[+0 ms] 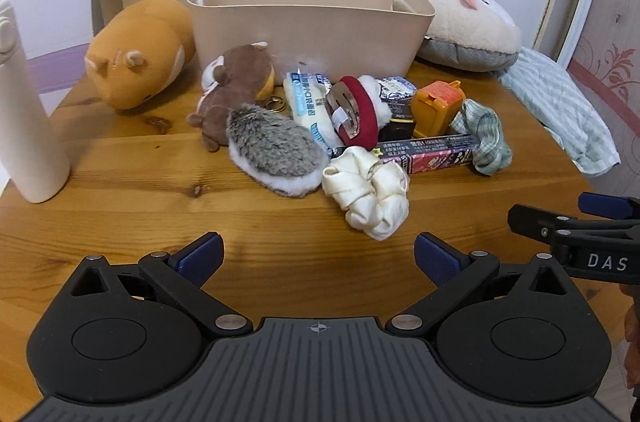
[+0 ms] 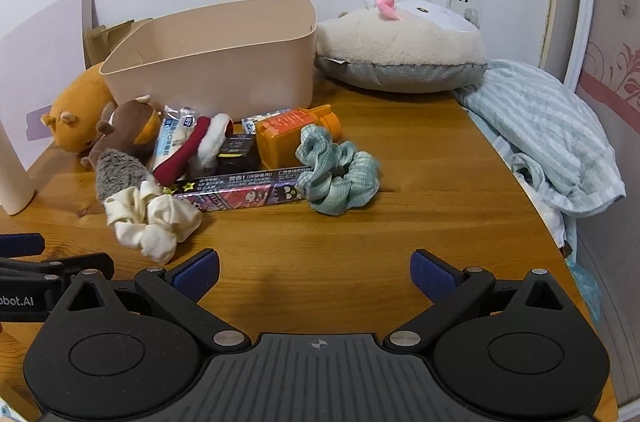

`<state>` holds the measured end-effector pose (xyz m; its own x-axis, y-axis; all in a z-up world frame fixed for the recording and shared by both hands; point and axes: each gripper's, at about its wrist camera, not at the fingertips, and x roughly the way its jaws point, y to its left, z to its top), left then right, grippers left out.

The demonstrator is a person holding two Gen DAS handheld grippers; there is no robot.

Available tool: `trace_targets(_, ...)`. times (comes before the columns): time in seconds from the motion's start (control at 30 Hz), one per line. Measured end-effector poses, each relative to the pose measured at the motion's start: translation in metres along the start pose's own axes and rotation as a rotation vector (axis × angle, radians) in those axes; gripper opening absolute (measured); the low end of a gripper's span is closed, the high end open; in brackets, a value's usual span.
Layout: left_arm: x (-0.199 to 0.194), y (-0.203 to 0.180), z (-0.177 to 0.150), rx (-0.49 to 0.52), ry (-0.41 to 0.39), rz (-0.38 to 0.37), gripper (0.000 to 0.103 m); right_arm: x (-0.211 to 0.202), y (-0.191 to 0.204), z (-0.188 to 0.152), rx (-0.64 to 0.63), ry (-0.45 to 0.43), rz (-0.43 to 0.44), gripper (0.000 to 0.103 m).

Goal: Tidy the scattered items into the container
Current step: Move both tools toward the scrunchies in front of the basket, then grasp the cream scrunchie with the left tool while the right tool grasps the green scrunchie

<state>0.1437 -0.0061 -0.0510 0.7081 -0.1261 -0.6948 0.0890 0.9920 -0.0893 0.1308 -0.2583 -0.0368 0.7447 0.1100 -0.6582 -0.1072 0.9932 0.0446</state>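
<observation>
At the left edge of the left wrist view stands a tall white bottle (image 1: 24, 126), and right of it an orange plush (image 1: 140, 56) lies beside the beige container (image 1: 308, 26) at upper centre, which looks nearly empty. Your left gripper (image 1: 318, 256) sits low in the frame with its fingers spread wide, holding nothing. In front of the bin the clutter runs rightward: a brown plush keychain (image 1: 236, 78), a grey furry toy (image 1: 272, 146), then the cream scrunchie (image 1: 366, 192), nearest to you at centre. It should be light, soft and squashy, so pinch straight across one bunched fold; it won't slip or break. Further right, the long printed box (image 2: 248, 192) is stiff and thin, best taken across its narrow sides. The green scrunchie (image 2: 338, 172) touches its right end, right of centre in the right wrist view. Your right gripper (image 2: 314, 272) is likewise splayed and empty.
</observation>
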Motion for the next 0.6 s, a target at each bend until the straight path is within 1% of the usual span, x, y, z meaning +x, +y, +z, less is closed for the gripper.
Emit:
trace_targets(0.1,0.009,-0.001,0.004,-0.009,-0.002,-0.008,0.103,0.01,-0.001,0.003,-0.015,0.003,0.0,0.103)
trace_targets(0.2,0.017,-0.002,0.007,-0.022,0.001,-0.002,0.103,0.019,-0.002,0.006,-0.044,0.002,-0.01,0.103)
trace_targets(0.3,0.025,-0.001,0.009,-0.043,0.002,-0.001,0.102,0.026,-0.003,0.01,-0.08,-0.013,-0.018,0.099)
trace_targets(0.4,0.033,-0.003,0.01,-0.05,0.003,0.008,0.098,0.036,-0.008,0.016,-0.107,-0.018,-0.021,0.097)
trace_targets(0.47,0.039,-0.005,0.011,-0.049,0.007,0.014,0.092,0.043,-0.011,0.019,-0.116,-0.016,-0.009,0.095)
trace_targets(0.6,0.049,-0.006,0.012,-0.061,0.018,0.009,0.092,0.056,-0.016,0.021,-0.146,-0.012,-0.002,0.093)
